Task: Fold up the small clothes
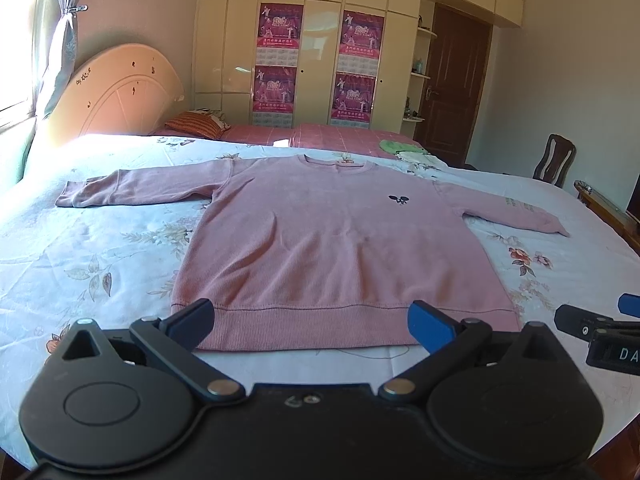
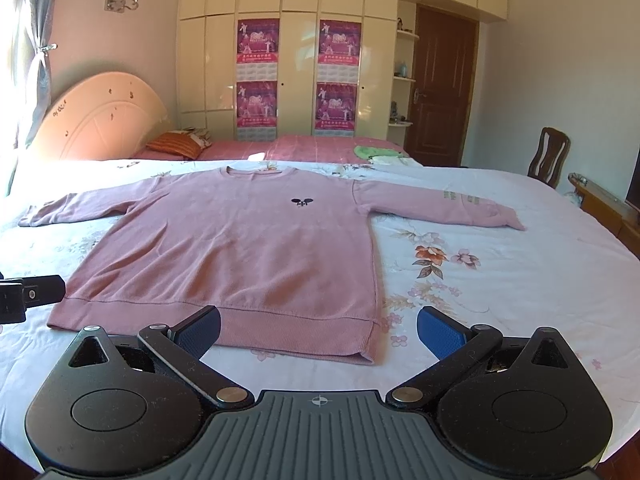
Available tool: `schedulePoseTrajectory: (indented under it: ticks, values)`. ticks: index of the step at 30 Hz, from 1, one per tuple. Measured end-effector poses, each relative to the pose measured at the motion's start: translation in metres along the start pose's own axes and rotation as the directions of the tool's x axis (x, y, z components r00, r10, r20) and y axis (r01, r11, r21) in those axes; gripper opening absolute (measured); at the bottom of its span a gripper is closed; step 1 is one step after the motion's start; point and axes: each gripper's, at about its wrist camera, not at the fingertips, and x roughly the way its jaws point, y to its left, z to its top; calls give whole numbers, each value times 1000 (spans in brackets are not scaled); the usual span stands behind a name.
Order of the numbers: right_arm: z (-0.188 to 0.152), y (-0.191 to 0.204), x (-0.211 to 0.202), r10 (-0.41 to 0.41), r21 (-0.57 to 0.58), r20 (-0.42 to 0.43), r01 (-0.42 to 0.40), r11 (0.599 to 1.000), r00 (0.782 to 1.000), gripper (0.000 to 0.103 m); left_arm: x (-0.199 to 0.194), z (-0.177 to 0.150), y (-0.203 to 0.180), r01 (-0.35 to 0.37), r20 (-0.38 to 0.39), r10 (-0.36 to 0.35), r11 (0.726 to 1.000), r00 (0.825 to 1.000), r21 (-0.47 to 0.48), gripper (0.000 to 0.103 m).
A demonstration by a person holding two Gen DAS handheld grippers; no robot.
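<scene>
A pink long-sleeved sweatshirt (image 1: 316, 240) lies flat on the bed, front up, both sleeves spread out, hem nearest me; it also shows in the right wrist view (image 2: 240, 248). My left gripper (image 1: 310, 322) is open and empty, hovering just above the hem's middle. My right gripper (image 2: 318, 330) is open and empty, over the hem's right corner. The right gripper's tip (image 1: 600, 332) shows at the right edge of the left wrist view; the left gripper's tip (image 2: 32, 294) shows at the left edge of the right wrist view.
The bed has a pale floral sheet (image 2: 500, 280). A green garment (image 2: 376, 152) and a striped pillow (image 2: 176, 145) lie at the far side. A headboard (image 2: 100, 120), wardrobe (image 2: 296, 60), door (image 2: 440, 88) and wooden chair (image 2: 548, 160) stand beyond.
</scene>
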Motion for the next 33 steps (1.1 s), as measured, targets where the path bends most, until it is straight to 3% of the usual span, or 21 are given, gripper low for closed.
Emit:
schedulePoseTrajectory:
  ticks: [33]
  values:
    - [0, 3, 1, 6, -5, 2, -6, 1000, 1000, 103, 1, -1, 5, 4, -5, -4, 1000, 1000, 1, 103]
